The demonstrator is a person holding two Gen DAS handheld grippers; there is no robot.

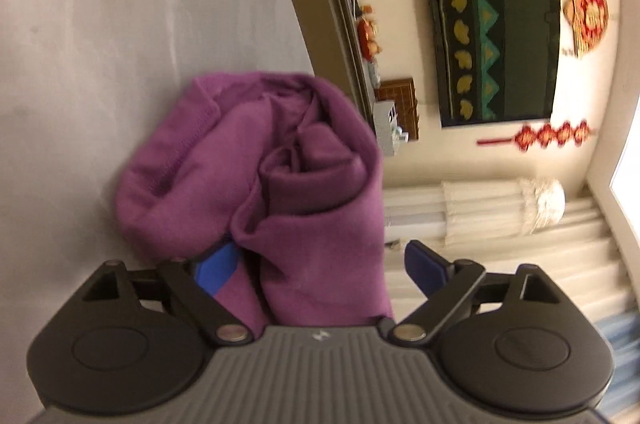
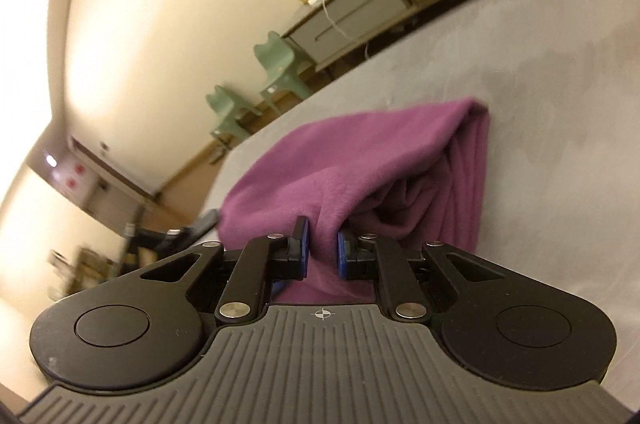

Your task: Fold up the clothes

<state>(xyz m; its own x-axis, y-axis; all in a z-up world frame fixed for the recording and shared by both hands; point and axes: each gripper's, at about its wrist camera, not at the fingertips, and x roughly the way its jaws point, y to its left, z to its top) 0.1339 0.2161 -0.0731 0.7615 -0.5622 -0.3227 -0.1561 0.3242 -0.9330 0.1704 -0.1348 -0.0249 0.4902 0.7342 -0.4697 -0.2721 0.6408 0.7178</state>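
A purple fleece garment (image 1: 256,163) lies bunched in loose rolls on a pale grey cloth-covered surface (image 1: 100,43). My left gripper (image 1: 320,256) stands wide open around the garment's near end. Its left blue pad (image 1: 218,264) is partly buried in the folds, and its right pad (image 1: 424,268) is clear of the cloth. In the right wrist view the same garment (image 2: 360,159) rises in a tent-like fold off the surface (image 2: 540,63). My right gripper (image 2: 322,244) is shut on a pinch of its near edge, lifting it.
A low cabinet (image 2: 360,3) with clear containers stands along the wall beyond the surface. Two pale green chairs (image 2: 276,67) stand on the floor by the far edge. A dark patterned wall hanging (image 1: 492,11) and white curtains (image 1: 500,207) fill the left wrist view's background.
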